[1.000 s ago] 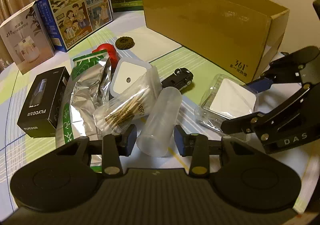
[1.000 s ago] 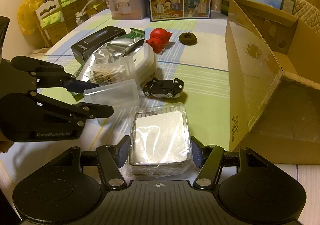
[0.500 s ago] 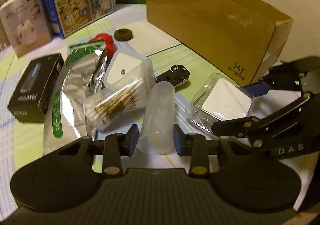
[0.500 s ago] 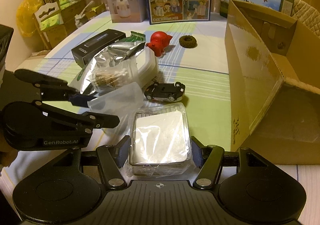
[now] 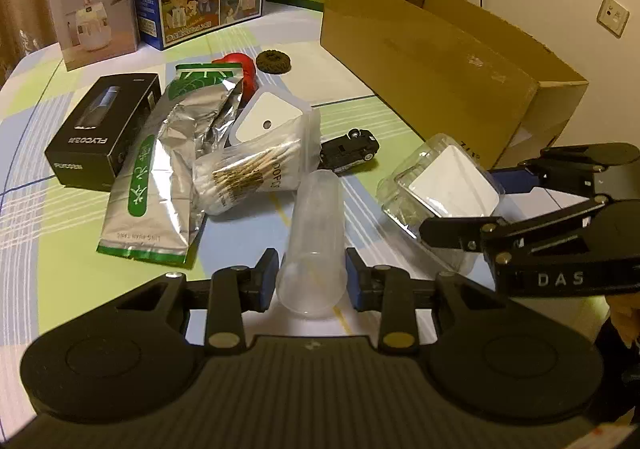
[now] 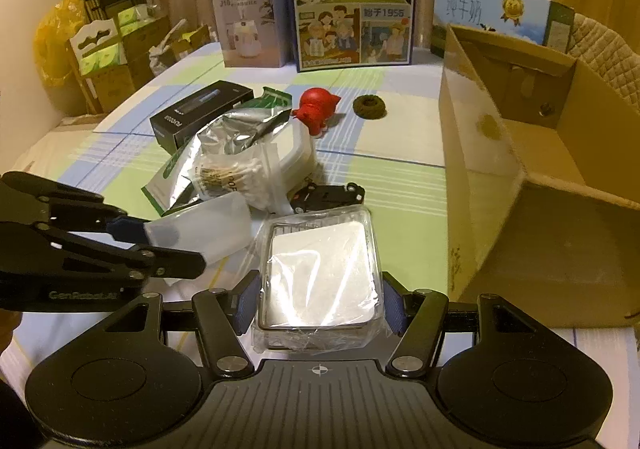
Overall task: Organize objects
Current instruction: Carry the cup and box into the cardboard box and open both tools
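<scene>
With both grippers loaded, the cardboard box (image 6: 532,185) is the reference for everything here. The left gripper (image 5: 311,281) has its pads pressed on the open-mouth end of a clear plastic cup (image 5: 316,241); the cup's long axis runs forward along the fingers, closed end pointing toward the toy car (image 5: 349,153). The right gripper (image 6: 316,301) is pinching a wrapped clear tray (image 6: 320,269) across its short sides, the tray's long axis also running forward, away from the camera. Both items appear lifted slightly off the table (image 6: 392,177), though contact underneath cannot be confirmed. Relation that matters: the box sits to the right of both grippers, open top facing up, its near long wall just beside the tray in the right wrist view. The right gripper is clearly the nearer one; the left gripper, with the cup, lies farther from the box, on the far side of the tray. Judgement: the tray probably goes first, needing a lift above the wall edge and a short rightward carry; the cup must cross more ground. Remaining on the table, left of the box: toy car, bag of cotton swabs (image 5: 256,173), silver pouch (image 5: 160,185), black carton (image 5: 100,137), red toy (image 6: 316,109), dark ring (image 6: 369,105). Risk: thin cup wall may deform under the pads.
</scene>
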A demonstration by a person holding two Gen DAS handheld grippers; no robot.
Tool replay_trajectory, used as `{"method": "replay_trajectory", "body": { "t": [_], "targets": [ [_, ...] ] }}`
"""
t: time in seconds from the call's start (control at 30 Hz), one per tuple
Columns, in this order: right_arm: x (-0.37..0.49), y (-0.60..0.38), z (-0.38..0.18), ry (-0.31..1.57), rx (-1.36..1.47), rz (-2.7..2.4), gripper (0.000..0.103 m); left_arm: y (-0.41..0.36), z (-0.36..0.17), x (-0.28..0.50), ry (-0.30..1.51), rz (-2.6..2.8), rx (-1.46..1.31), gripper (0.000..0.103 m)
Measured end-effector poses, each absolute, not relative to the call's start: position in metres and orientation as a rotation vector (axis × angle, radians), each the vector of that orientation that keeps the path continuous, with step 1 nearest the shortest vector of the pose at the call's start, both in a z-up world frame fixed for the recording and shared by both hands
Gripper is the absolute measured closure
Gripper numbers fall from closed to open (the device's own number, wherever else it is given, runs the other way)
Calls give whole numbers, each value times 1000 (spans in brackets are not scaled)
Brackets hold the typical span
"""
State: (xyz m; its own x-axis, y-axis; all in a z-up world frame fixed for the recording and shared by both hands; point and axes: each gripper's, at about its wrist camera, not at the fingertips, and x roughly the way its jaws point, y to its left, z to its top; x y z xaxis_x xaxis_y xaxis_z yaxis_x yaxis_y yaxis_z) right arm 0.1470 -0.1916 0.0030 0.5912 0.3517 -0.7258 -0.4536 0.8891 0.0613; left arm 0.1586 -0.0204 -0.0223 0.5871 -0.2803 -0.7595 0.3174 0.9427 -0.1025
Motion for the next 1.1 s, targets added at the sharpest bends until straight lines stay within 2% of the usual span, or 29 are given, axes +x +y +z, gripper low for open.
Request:
{"method": "replay_trajectory", "body": {
  "t": [0.3,0.67,0.87,1.1],
  "targets": [
    [123,-202,38,744,-92,489,44,-15,4,133,821,-301,0,73],
    [126,-268,144,547,-83,375,44,-60,100,132,667,-326,-22,73],
    [157,-319,147,580,-48,267,44,-122,129,161,626,-410,-5,73],
    [187,-364,133,605,-7,196,44,-183,121,205,653,-482,25,73]
  ]
}}
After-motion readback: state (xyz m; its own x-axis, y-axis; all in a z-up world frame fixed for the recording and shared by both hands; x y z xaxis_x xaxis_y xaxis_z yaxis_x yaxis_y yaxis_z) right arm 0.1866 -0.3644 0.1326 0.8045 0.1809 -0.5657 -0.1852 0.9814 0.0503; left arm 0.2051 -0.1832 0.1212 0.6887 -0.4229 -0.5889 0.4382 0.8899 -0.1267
